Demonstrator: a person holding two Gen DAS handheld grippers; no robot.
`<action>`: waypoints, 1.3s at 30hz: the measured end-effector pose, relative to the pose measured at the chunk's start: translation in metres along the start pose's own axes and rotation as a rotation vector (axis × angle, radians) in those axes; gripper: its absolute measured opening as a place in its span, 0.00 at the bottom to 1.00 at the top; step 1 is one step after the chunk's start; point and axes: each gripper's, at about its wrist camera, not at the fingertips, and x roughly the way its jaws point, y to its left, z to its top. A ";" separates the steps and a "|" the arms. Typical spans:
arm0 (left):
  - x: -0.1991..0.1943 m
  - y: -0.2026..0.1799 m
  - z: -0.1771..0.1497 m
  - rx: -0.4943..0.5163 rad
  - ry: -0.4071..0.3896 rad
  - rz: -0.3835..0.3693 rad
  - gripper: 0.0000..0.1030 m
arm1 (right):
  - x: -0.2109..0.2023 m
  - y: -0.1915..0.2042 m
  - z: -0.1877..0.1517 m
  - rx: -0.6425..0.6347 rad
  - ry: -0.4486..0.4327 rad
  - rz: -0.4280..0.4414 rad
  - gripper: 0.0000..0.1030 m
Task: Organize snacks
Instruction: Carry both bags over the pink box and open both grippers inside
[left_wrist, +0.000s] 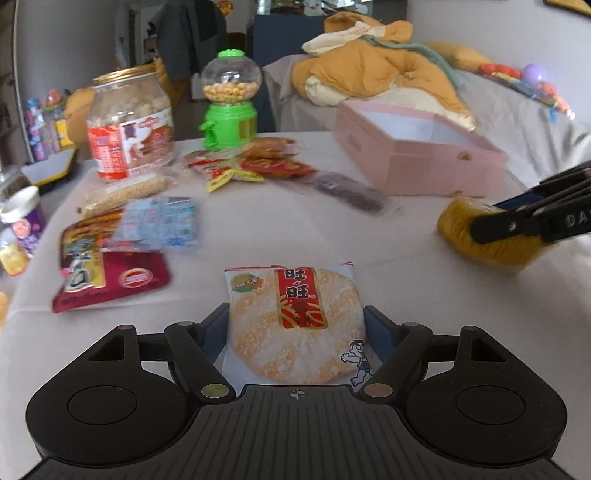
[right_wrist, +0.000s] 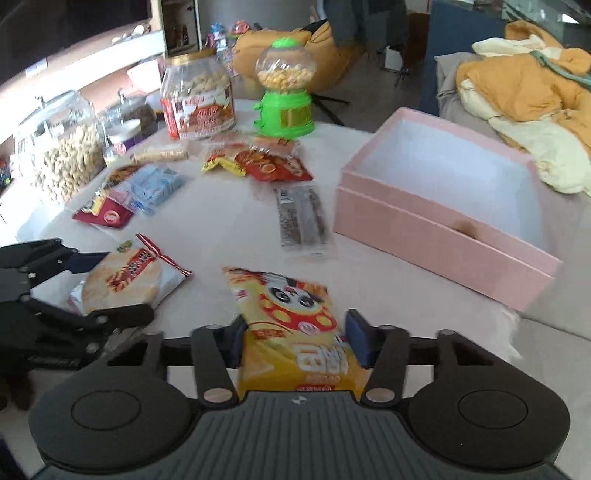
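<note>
A white rice cracker packet (left_wrist: 288, 343) with a red label sits between the fingers of my left gripper (left_wrist: 295, 325), which is shut on it just above the pale tablecloth. From the right wrist view that packet (right_wrist: 125, 280) and the left gripper (right_wrist: 125, 286) show at the left. My right gripper (right_wrist: 295, 341) is shut on a yellow snack bag (right_wrist: 291, 317) with a cartoon face. From the left wrist view the yellow bag (left_wrist: 458, 225) hangs in the right gripper (left_wrist: 484, 218) at the right edge. An open pink box (right_wrist: 424, 229) stands at the right with nothing visible inside.
Several loose packets (right_wrist: 258, 162) lie mid-table, with a dark bar packet (right_wrist: 303, 218) near the box and a blue and maroon pile (right_wrist: 133, 195) at the left. Behind stand a snack jar (right_wrist: 199, 103), a green candy dispenser (right_wrist: 284, 96) and a peanut jar (right_wrist: 62, 155). An orange blanket (right_wrist: 524, 85) lies beyond the box.
</note>
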 end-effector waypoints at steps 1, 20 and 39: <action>-0.002 -0.002 0.004 -0.005 -0.014 -0.043 0.79 | -0.010 -0.005 0.000 0.012 -0.009 0.005 0.29; 0.011 -0.009 0.007 -0.071 0.007 -0.077 0.79 | 0.010 -0.006 -0.027 0.039 0.061 0.093 0.92; 0.042 -0.063 0.157 -0.123 -0.233 -0.273 0.79 | -0.020 -0.001 -0.031 0.015 -0.062 -0.074 0.65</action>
